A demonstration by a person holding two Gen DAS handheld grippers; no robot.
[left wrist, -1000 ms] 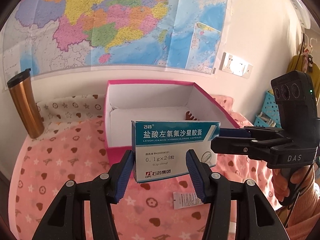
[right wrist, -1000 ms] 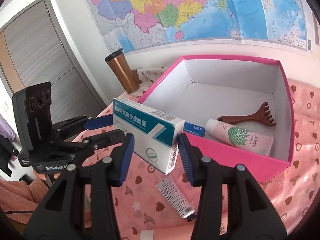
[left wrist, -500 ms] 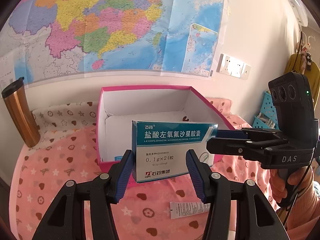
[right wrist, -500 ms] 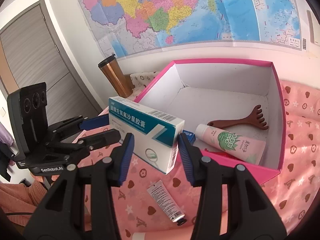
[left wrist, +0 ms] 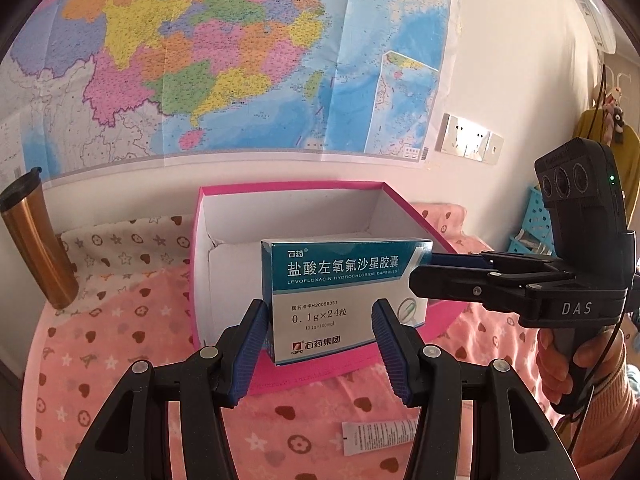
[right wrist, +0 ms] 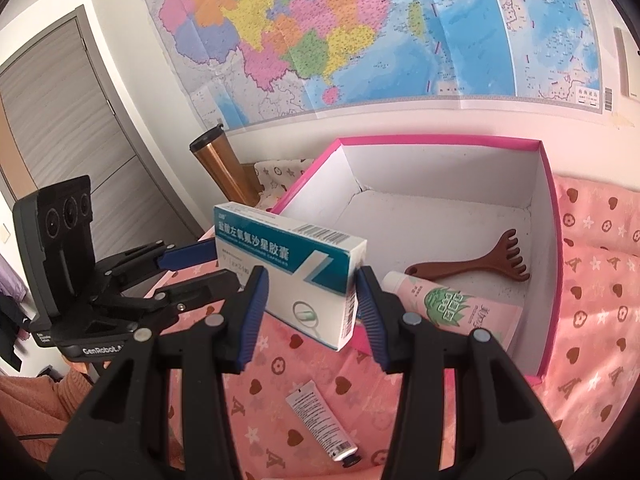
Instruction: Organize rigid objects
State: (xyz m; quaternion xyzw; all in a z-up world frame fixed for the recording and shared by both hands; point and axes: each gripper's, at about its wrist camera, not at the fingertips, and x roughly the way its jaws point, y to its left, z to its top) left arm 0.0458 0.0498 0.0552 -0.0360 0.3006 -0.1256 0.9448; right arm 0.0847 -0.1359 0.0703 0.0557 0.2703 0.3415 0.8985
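item: medicine box point(left wrist: 344, 292), teal/white, upright, held off the bedding at 6 o'clock of pink box point(left wrist: 288, 196). left gripper point(left wrist: 320, 344) & right gripper point(right wrist: 310, 312): jaws part-open, each clamping one end.

The medicine box point(left wrist: 344, 292), carried between the left tool point(left wrist: 320, 344) and the right tool point(right wrist: 310, 306), has risen and moved toward the pink box point(left wrist: 280, 196). In the left wrist view it sat a second ago in front of the near wall; now its upper half overlaps the white interior and its lower edge stands clear above the pink cloth. In the right wrist view the pink box has slid lower in the frame, showing more of its floor, with the wooden scratcher point(right wrist: 480, 264) and the pink tube point(right wrist: 452, 308) fully exposed. The small tube point(right wrist: 320, 424) on the cloth has dropped toward the bottom of both views.
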